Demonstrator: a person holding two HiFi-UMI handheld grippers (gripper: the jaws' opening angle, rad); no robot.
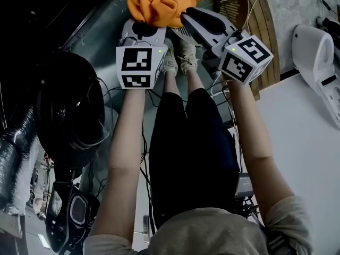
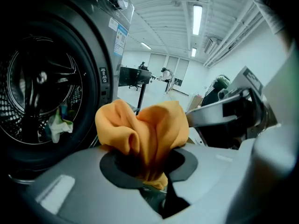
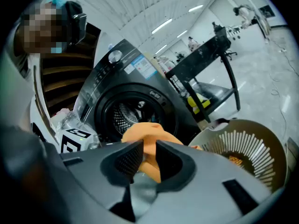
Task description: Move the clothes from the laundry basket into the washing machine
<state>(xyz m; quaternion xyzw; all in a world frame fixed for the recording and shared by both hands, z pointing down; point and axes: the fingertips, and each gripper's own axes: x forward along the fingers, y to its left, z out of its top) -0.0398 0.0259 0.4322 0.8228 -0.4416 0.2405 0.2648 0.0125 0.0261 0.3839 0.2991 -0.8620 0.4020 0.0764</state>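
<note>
Orange garment (image 1: 159,5) is held bunched up right in front of the washing machine (image 2: 56,78). It's pinched tight by both the left gripper (image 1: 146,28) and the right gripper (image 1: 190,19). The laundry basket (image 3: 261,143) is parked just beside the washing machine.

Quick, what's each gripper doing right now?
Left gripper: closed on the orange cloth.
Right gripper: closed on the same orange cloth.

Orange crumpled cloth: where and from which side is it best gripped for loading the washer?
Pinch a thick bunched fold of the orange crumpled cloth, coming from the person's side with jaws across the fold. The left gripper and right gripper hold it so.
</note>
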